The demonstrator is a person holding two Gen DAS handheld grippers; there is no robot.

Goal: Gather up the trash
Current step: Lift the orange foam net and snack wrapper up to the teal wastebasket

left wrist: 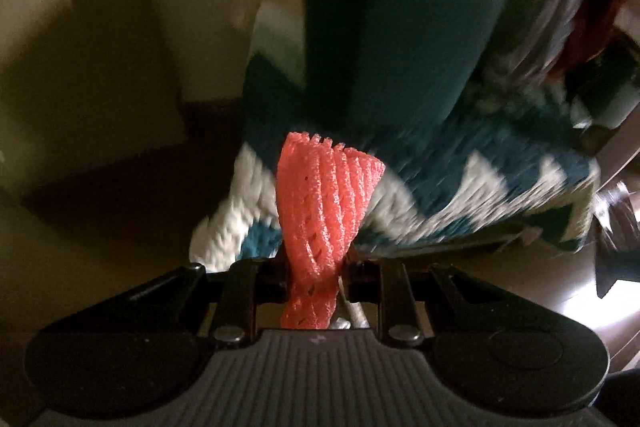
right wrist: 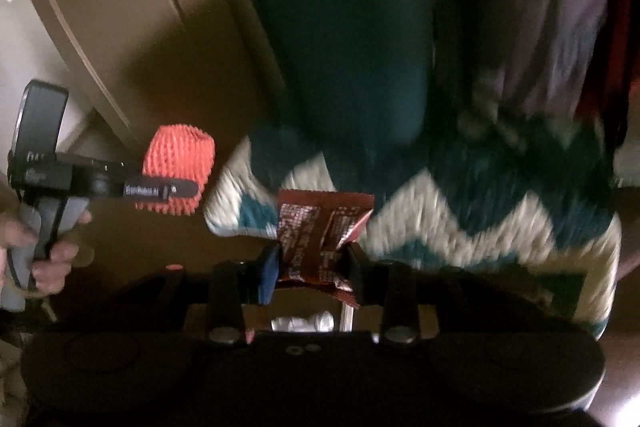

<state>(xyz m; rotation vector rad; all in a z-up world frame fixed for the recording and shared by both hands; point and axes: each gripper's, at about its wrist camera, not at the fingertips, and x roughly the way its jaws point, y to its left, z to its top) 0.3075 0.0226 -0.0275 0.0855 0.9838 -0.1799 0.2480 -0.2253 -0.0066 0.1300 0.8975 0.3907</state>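
Orange foam netting [left wrist: 326, 219] is sitting clamped between the left gripper [left wrist: 316, 285] jaws, while the right gripper [right wrist: 314, 267] jaws are pinching a brown snack wrapper [right wrist: 320, 231]. Both pieces look collected; binning them is probably still remaining, with no bin showing.

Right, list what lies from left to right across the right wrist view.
Person's hand on the left gripper's handle → left gripper shut on the orange foam net → brown snack wrapper in the right gripper → teal and white zigzag rug.
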